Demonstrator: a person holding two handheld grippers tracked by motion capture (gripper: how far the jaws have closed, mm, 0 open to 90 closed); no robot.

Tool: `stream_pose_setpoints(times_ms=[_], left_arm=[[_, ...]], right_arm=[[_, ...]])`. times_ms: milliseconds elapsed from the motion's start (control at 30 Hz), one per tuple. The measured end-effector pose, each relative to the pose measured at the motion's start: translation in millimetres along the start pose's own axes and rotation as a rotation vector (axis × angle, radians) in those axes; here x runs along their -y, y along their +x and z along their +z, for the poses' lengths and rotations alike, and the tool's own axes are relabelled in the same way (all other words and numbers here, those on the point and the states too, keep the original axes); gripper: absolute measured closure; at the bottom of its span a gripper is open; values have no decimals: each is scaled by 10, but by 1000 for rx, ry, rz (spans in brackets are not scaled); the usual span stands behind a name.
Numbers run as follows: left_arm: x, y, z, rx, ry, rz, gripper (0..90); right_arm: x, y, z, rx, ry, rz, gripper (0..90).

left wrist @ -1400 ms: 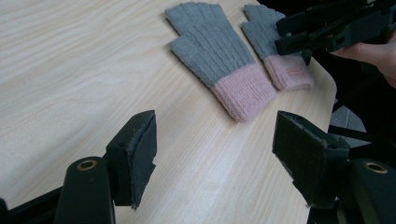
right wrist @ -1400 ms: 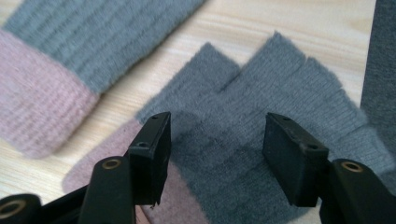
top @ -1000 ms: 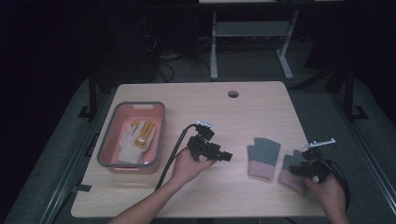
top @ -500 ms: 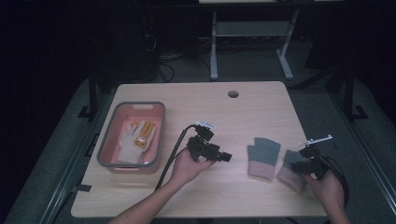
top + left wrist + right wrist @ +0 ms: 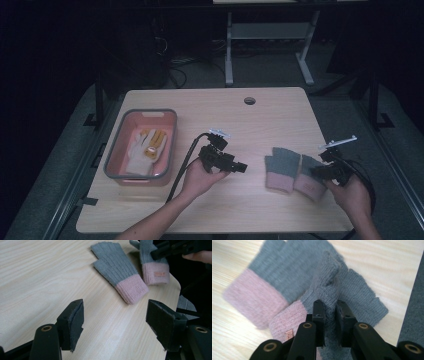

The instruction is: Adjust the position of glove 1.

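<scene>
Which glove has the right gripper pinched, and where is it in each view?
High view: gripped glove, rightmost of the pair, beside the right gripper.
Left gripper view: top right, a label on its pink cuff.
Right gripper view: centre, a fold bunched between the jaws.
Shared landmark: other glove.

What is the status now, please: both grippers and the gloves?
Right gripper just closed, pinching right glove. Left gripper open, holding nothing. Left glove flat on table. Nothing in the way.
</scene>
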State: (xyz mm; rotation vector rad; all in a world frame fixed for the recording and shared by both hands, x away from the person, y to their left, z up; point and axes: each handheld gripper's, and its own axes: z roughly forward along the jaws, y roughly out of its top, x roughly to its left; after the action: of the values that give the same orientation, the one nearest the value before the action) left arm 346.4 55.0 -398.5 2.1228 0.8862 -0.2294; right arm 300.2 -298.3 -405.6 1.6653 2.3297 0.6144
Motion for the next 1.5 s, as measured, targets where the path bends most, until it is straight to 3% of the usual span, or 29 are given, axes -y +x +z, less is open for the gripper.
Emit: stream_pose_setpoints(times_ms=[267,633,1000,1167,1267,1500], left_arm=[[8,6,-9,0,-1,-5,306],[21,18,8,2,2,-5,303],[37,45,73,8,13,-11,303],[41,54,89,12,17,-13,303],[44,54,95,13,19,-11,303],[46,36,146,19,16,-19,304]], right_arm=[[-180,155,-99,-33,-26,-53,790],[-379,386,97,-100,-19,-120,782],[-506,485,314,-111,-7,-190,754],[-552,506,401,-120,10,-196,720],[-558,495,445,-125,17,-175,667],[-502,424,394,-134,-20,-129,565]])
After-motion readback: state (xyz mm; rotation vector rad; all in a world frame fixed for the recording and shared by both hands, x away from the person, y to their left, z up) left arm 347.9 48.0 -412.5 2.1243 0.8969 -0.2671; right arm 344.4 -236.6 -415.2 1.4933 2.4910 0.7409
